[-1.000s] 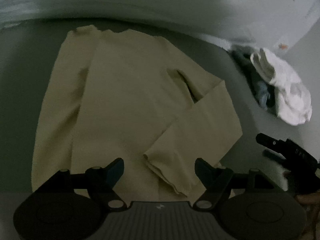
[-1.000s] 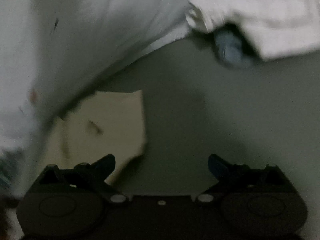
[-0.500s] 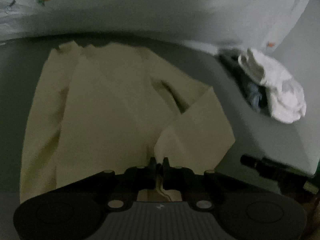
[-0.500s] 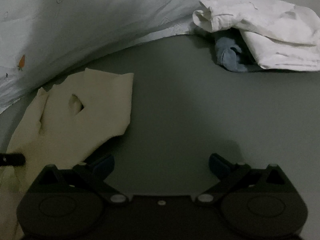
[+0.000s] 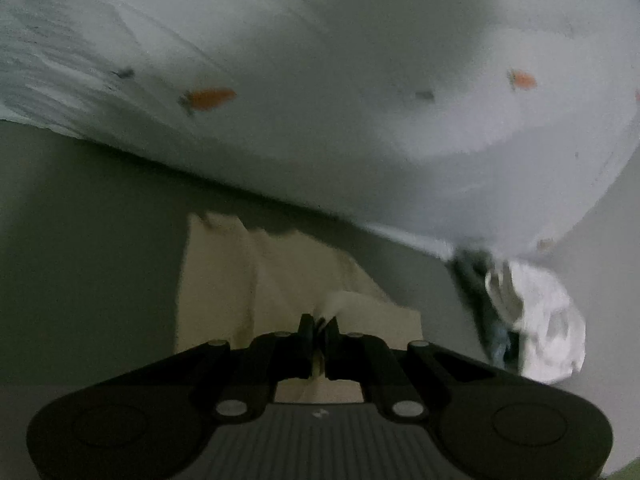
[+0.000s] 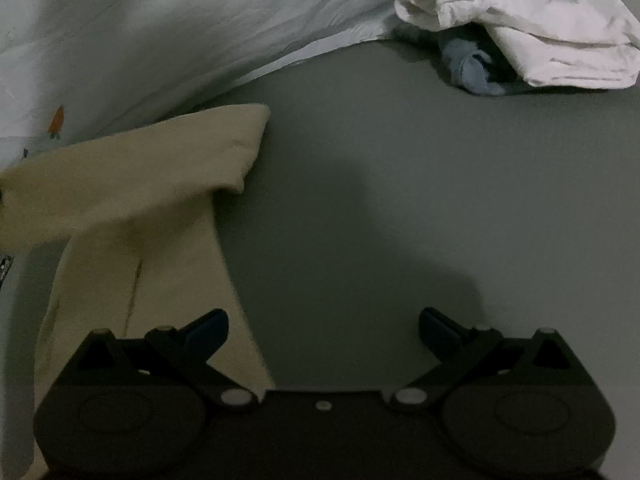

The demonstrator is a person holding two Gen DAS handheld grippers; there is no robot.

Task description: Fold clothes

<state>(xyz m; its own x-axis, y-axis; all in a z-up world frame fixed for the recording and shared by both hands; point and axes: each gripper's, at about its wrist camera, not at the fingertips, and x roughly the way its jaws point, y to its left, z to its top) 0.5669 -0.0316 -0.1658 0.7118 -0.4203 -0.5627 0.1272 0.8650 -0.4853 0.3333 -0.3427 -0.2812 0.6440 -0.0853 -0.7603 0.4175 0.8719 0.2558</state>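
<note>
A cream long-sleeved top (image 5: 244,280) lies on the grey sheet. My left gripper (image 5: 319,326) is shut on the cuff of its sleeve (image 5: 348,304), which is lifted off the body of the top. In the right wrist view the same top (image 6: 132,208) fills the left side, its sleeve raised and stretched toward the left edge. My right gripper (image 6: 323,330) hangs open over bare grey sheet, its left finger just above the top's edge, nothing between the fingers.
A pale duvet (image 5: 320,92) with small carrot prints borders the far side. A white garment (image 6: 532,28) lies crumpled over a blue one (image 6: 472,68) at the far right, seen also as the white garment (image 5: 548,320) in the left wrist view.
My left gripper shut on the sleeve cuff, then rose and tilted up, pulling the sleeve away from the top. My right gripper shifted so that more of the top shows on its left.
</note>
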